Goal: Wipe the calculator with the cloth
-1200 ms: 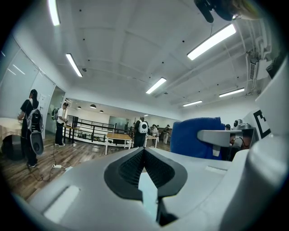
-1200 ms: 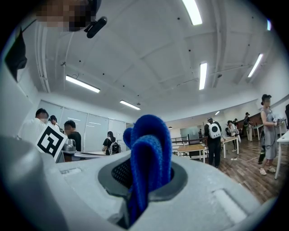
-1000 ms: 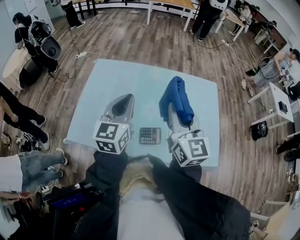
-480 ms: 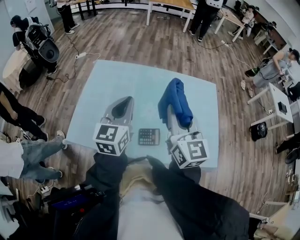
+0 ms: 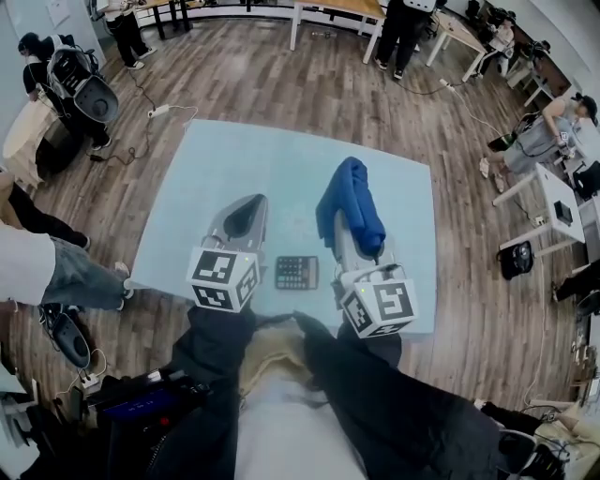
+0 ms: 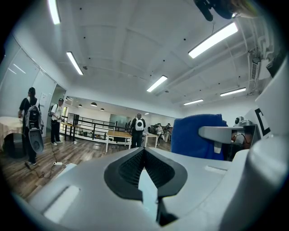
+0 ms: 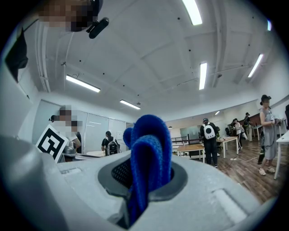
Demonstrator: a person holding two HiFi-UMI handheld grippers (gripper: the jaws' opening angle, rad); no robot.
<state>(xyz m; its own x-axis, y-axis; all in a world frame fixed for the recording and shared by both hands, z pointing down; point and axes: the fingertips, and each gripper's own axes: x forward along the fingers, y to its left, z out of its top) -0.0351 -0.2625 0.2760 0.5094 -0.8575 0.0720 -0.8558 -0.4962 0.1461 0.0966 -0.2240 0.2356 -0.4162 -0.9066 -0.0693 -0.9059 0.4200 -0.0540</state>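
Note:
A dark calculator (image 5: 298, 273) lies flat on the light blue table (image 5: 234, 159), near its front edge, between my two grippers. My right gripper (image 5: 349, 199) is to the calculator's right and is shut on a blue cloth (image 5: 351, 206), which drapes over its jaws. In the right gripper view the folded blue cloth (image 7: 149, 153) is pinched between the jaws of the right gripper (image 7: 145, 178). My left gripper (image 5: 248, 204) is to the calculator's left, raised above the table. Its jaws are shut with nothing in them, as the left gripper (image 6: 143, 158) shows in its own view, where the cloth (image 6: 196, 135) appears at the right.
Wooden floor surrounds the table. A person's legs (image 5: 47, 272) pass close to the table's left side. Other people, white tables (image 5: 337, 11) and a black round device (image 5: 89, 89) stand further off. Both gripper views tilt up at the ceiling lights.
Both grippers and the calculator have barely moved. The person at the left has walked further along the table's left side.

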